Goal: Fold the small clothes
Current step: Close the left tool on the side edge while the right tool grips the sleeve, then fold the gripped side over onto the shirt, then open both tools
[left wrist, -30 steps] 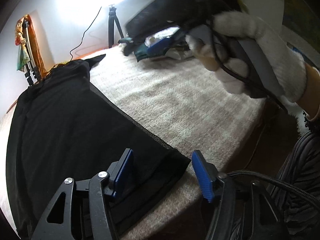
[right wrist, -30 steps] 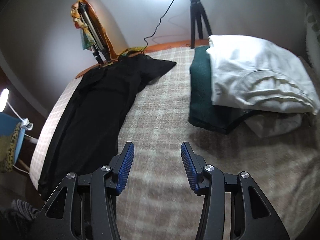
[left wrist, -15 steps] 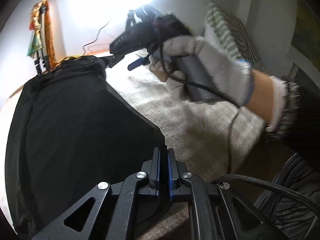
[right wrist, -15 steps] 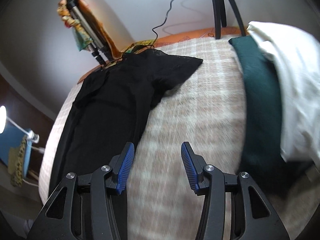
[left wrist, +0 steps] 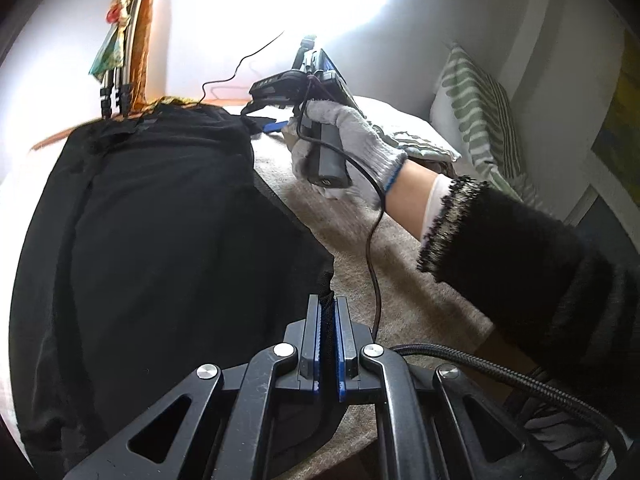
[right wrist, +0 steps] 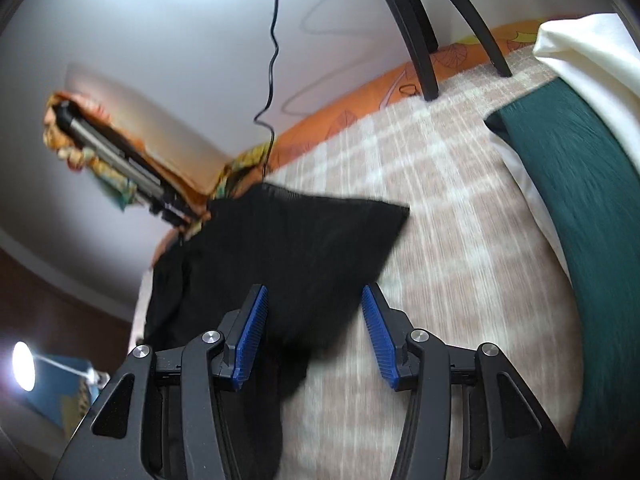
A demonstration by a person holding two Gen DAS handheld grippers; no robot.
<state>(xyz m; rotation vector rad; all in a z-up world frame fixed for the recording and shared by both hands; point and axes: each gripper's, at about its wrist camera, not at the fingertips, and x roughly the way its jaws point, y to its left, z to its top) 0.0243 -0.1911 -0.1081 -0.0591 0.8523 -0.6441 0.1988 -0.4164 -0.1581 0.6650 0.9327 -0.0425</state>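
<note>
A long black garment lies spread on the beige checked bed cover. My left gripper is shut on the garment's near hem corner, with black fabric pinched between the blue pads. My right gripper is open, its blue pads on either side of the garment's sleeve at the far end. In the left wrist view the right gripper shows by the far sleeve, held by a gloved hand.
A dark green folded cloth and a white folded cloth lie to the right on the bed. Tripod legs and a cable stand at the far edge. A striped pillow leans at the right.
My left gripper shut on the hem corner and lifted it slightly. My right gripper moved forward and left from the bare bed cover to the sleeve, staying open.
</note>
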